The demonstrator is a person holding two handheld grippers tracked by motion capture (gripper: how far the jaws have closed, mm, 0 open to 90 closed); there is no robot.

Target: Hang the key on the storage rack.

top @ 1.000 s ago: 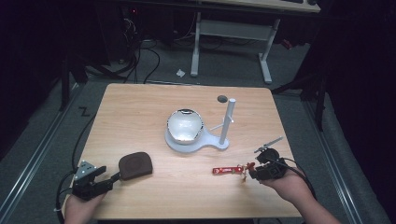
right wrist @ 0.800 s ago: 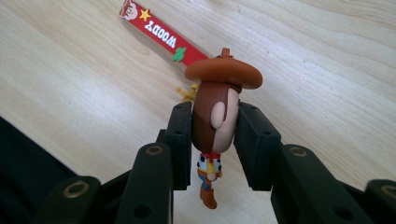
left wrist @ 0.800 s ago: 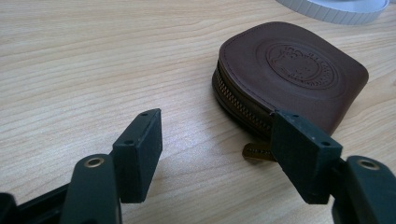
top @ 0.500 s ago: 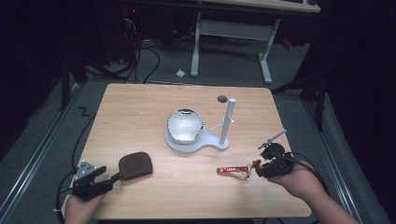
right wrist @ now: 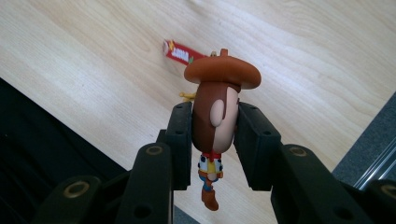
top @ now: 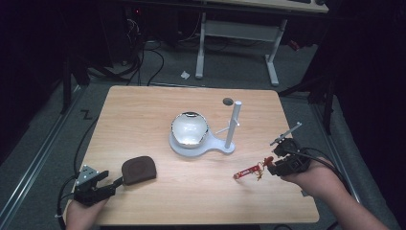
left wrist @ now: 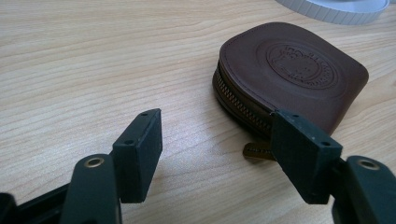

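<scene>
Two ribbed black pads pinch smooth plastic cowboy figure [right wrist: 217,112]; grained wooden table [right wrist: 327,56].

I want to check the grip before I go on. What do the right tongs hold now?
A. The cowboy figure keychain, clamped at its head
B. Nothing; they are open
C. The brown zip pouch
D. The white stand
A. In the right gripper view the right tongs press on both sides of the head of the cowboy figure keychain, and its red strap hangs above the wooden table.
</scene>
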